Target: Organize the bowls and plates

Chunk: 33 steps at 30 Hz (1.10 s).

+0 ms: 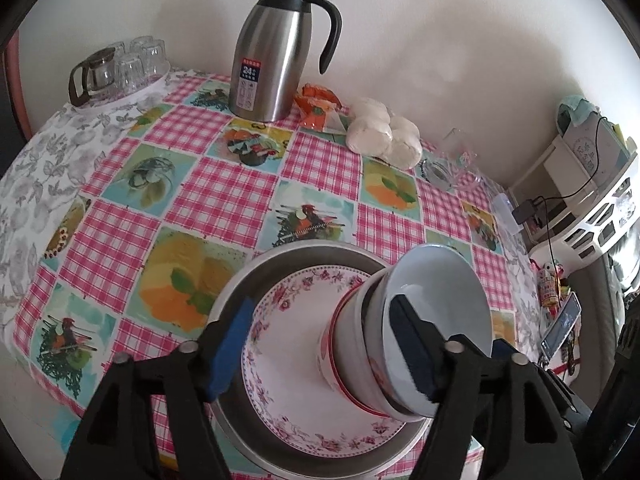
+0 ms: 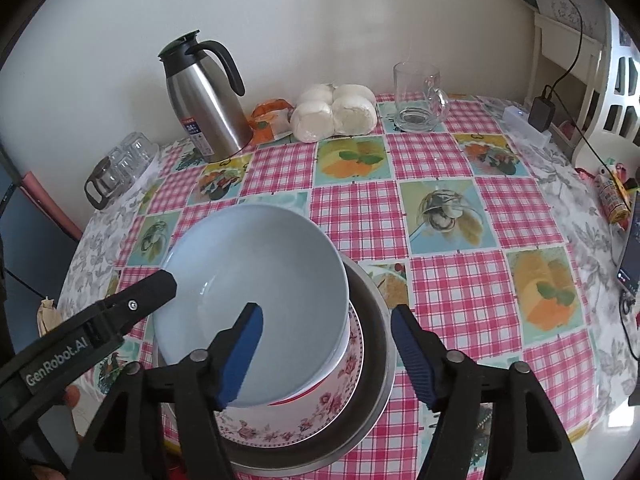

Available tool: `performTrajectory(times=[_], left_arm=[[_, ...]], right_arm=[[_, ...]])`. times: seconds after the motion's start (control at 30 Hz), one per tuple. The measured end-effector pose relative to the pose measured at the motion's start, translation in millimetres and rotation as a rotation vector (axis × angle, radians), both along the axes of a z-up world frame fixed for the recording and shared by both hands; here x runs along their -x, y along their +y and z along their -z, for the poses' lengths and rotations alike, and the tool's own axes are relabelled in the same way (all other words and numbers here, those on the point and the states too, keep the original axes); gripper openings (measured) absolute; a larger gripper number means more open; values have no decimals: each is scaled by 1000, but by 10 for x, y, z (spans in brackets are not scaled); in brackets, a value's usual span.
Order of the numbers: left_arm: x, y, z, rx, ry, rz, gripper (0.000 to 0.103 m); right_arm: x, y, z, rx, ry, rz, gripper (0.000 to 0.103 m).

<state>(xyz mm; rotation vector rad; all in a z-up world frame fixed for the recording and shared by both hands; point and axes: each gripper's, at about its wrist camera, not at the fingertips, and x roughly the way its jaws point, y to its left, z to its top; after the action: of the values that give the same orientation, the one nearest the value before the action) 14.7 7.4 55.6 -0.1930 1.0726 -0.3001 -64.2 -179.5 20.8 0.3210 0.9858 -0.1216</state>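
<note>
A stack sits at the near edge of the table: a metal basin (image 1: 236, 280) (image 2: 376, 320), a floral plate (image 1: 288, 360) (image 2: 320, 412) inside it, a red-rimmed bowl (image 1: 348, 352) on the plate, and a pale blue bowl (image 1: 440, 300) (image 2: 256, 276) on top. My left gripper (image 1: 320, 356) is open, its fingers straddling the bowls; one finger also shows in the right wrist view (image 2: 148, 292) at the blue bowl's left rim. My right gripper (image 2: 324, 352) is open, one blue pad (image 2: 244, 352) over the blue bowl, the other outside the basin.
A steel thermos jug (image 1: 276, 48) (image 2: 208, 108), a bag of white buns (image 1: 384, 132) (image 2: 336, 112), an orange packet (image 1: 316, 108), a glass mug (image 2: 420, 96), and upturned glasses with a glass pot (image 1: 116, 68) (image 2: 120, 164) stand along the wall. A white shelf (image 1: 592, 192) and cables stand right.
</note>
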Motion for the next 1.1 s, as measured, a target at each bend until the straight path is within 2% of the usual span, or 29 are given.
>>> performTrajectory(times=[0.07,0.17,0.3,0.37,0.43,0.87,1.1], left_arm=[[4,14,-13,-9,-14,-7,75],[1,43,-29,-28,-36,-27,89],[15,102,-81,-55,-82,-59,93],[21,116,-88,-66,-85,-69,95],[31,128,-90,-82,-90,-79,95],[240,85,-177,-167,-128,-86,96],[498,74,-81,-266,-117,-94,96]], right_arm=[[2,1,-1,4,-7,-3,75],[8,6,-9,16,-21,-8,85],[13,28,-22,31,-35,-22,88],[14,35,-18,33,-38,-25,98],[25,32,-17,37,-46,-26,103],[298,46,-31,45,-74,-32,103],[581,78,58,50,-70,-26,103]])
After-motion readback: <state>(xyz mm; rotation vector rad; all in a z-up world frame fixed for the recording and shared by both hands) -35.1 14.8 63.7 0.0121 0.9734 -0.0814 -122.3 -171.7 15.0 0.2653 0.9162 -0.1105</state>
